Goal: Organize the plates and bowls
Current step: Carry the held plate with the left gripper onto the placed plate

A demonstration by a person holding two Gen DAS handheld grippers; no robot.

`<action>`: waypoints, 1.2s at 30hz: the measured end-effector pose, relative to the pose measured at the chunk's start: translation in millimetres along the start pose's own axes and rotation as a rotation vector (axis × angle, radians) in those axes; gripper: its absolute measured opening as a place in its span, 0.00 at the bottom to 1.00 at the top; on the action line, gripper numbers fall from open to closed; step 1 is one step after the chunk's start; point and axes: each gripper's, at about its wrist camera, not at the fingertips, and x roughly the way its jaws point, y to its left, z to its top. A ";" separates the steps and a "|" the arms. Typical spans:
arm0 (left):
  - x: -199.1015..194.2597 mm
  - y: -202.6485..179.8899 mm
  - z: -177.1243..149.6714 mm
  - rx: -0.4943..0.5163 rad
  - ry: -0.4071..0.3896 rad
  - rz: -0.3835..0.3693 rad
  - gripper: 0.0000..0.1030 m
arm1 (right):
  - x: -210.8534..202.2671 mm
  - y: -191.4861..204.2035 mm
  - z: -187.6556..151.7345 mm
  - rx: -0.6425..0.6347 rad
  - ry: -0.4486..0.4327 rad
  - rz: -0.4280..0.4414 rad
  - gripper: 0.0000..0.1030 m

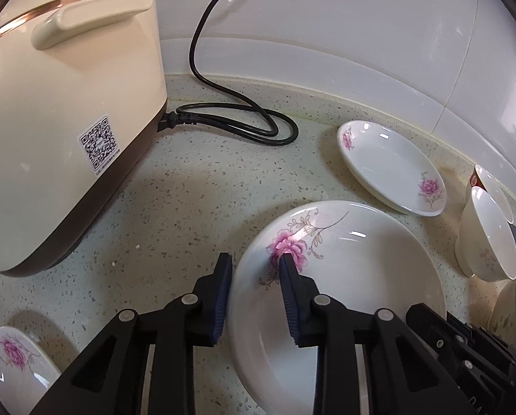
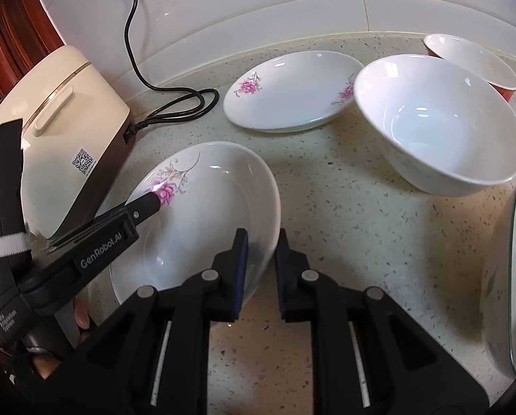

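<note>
A white deep plate with a pink flower [image 1: 344, 276] [image 2: 206, 207] is held tilted above the speckled counter. My left gripper [image 1: 256, 259] has its fingers on either side of the plate's left rim and grips it; it shows in the right wrist view [image 2: 147, 204]. My right gripper [image 2: 261, 238] straddles the plate's right rim, jaws close on it. A second flowered plate [image 1: 393, 166] [image 2: 289, 93] lies near the wall. A white bowl [image 2: 441, 131] [image 1: 486, 238] and a red-sided bowl [image 2: 472, 58] stand to the right.
A cream rice cooker [image 1: 57, 121] [image 2: 61, 131] stands at the left, its black cable [image 1: 244, 121] looped on the counter [image 1: 175, 207]. Another flowered plate [image 1: 16, 363] lies at lower left. A large bowl edge [image 2: 514, 276] is at the right.
</note>
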 end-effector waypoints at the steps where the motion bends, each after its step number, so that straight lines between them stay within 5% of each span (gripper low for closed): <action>1: -2.1 0.1 -1.2 -0.004 -0.002 0.001 0.28 | -0.2 -0.5 0.0 0.004 -0.001 0.004 0.18; 19: -38.2 11.8 -8.6 -0.074 -0.134 -0.017 0.28 | -12.0 5.6 0.9 0.021 -0.031 0.108 0.18; 36: -77.7 50.4 -23.7 -0.153 -0.268 0.059 0.28 | -12.8 43.1 -8.9 -0.069 -0.019 0.205 0.18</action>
